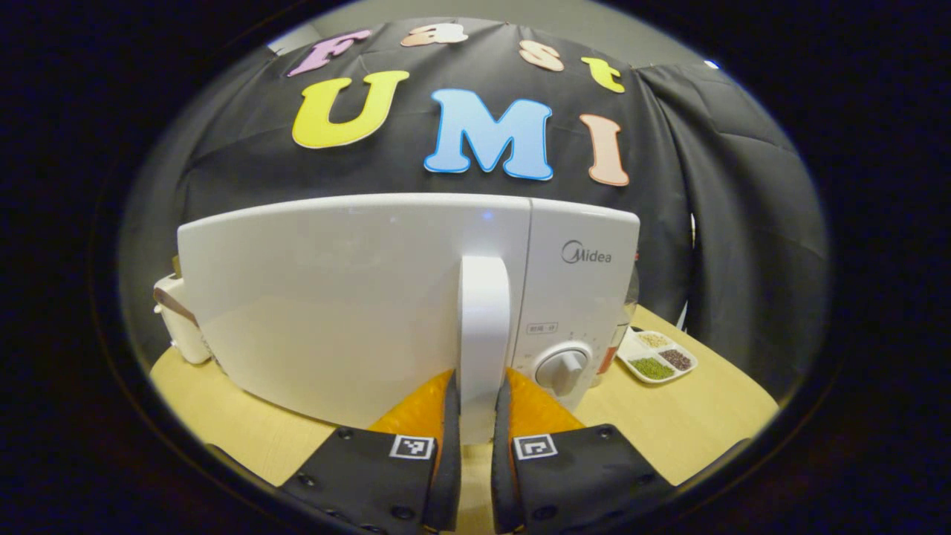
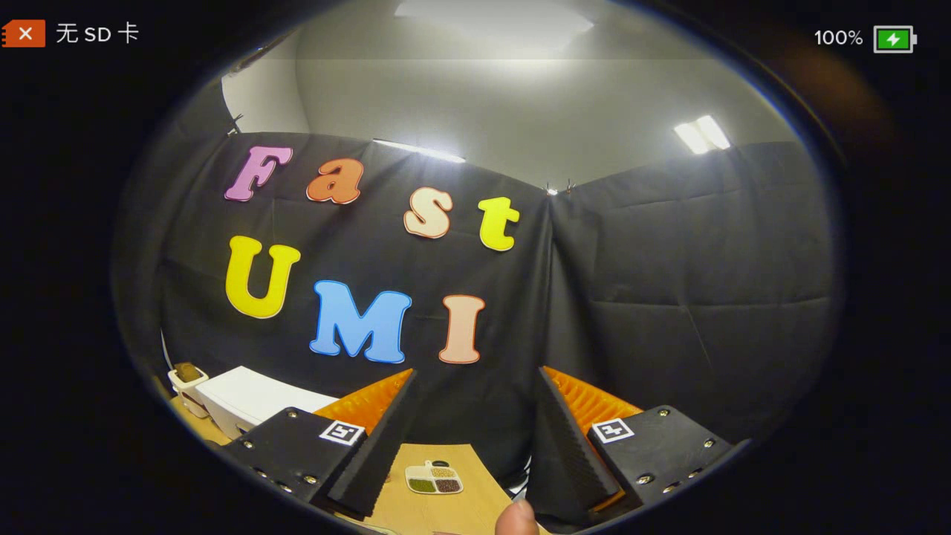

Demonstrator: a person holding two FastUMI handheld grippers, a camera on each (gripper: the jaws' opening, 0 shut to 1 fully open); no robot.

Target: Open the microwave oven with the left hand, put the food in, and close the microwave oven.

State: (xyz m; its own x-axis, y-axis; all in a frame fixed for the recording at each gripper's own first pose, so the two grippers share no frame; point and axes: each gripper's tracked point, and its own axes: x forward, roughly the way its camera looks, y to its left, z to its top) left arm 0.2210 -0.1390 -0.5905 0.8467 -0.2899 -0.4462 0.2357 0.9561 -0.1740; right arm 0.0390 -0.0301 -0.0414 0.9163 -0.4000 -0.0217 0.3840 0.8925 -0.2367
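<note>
On the Midea microwave [image 1: 356, 297] handle [image 1: 483, 327], left gripper [image 1: 475, 405] pinching, right gripper [image 2: 475, 438] spread

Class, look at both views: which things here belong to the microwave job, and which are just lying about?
Part of the job:
microwave
door handle, gripped by the left gripper
right gripper, open and holding nothing

Lying about:
divided dish of grains
small white appliance behind the microwave
table

Recording booth, black cloth wall [image 2: 669, 282], wooden table [image 1: 691, 423]
</note>
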